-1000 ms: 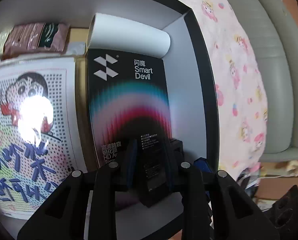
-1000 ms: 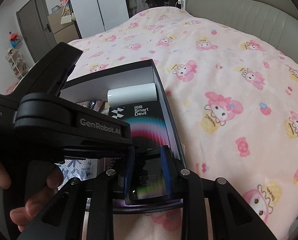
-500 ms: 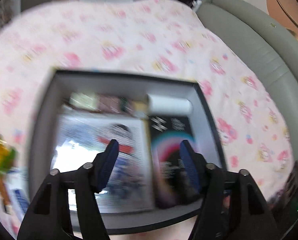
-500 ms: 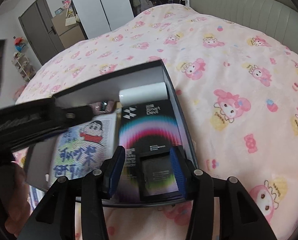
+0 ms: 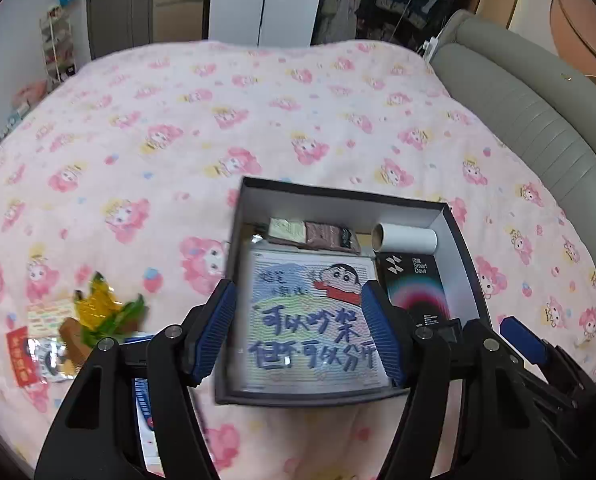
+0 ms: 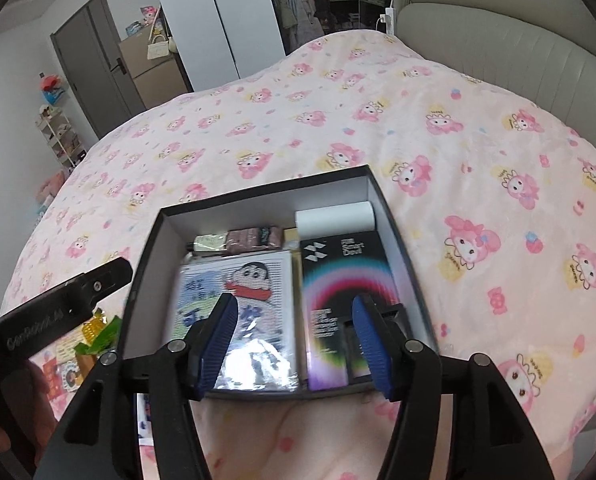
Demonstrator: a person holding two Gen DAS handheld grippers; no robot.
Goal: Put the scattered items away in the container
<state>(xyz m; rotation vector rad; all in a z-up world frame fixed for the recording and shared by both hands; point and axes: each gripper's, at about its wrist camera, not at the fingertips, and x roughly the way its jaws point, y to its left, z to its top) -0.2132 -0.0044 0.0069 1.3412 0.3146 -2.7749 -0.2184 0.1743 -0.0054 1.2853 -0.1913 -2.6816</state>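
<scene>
Your right gripper (image 6: 294, 344) has just been opening, nothing between its jaws; left gripper (image 5: 298, 330) open too. Both have lifted off the box (image 5: 337, 196); the pile (image 5: 78, 328) at lower left remains.

pink cartoon-print blanket (image 5: 258, 128), grey padded headboard (image 5: 537, 128), grey door (image 6: 94, 80), white wardrobe (image 6: 226, 20)

Open black box (image 6: 393, 216) on pink bedspread, holding cartoon sheet (image 6: 238, 304), black package (image 6: 345, 276), white roll (image 6: 335, 220), scattered packets (image 5: 78, 328) beside it

A matt cardboard box (image 6: 170, 220) sits on soft fleecy cloth bedding (image 6: 437, 120), holding a glossy plastic-wrapped cartoon sheet (image 6: 254, 280) and a smooth white paper roll (image 6: 335, 218).
</scene>
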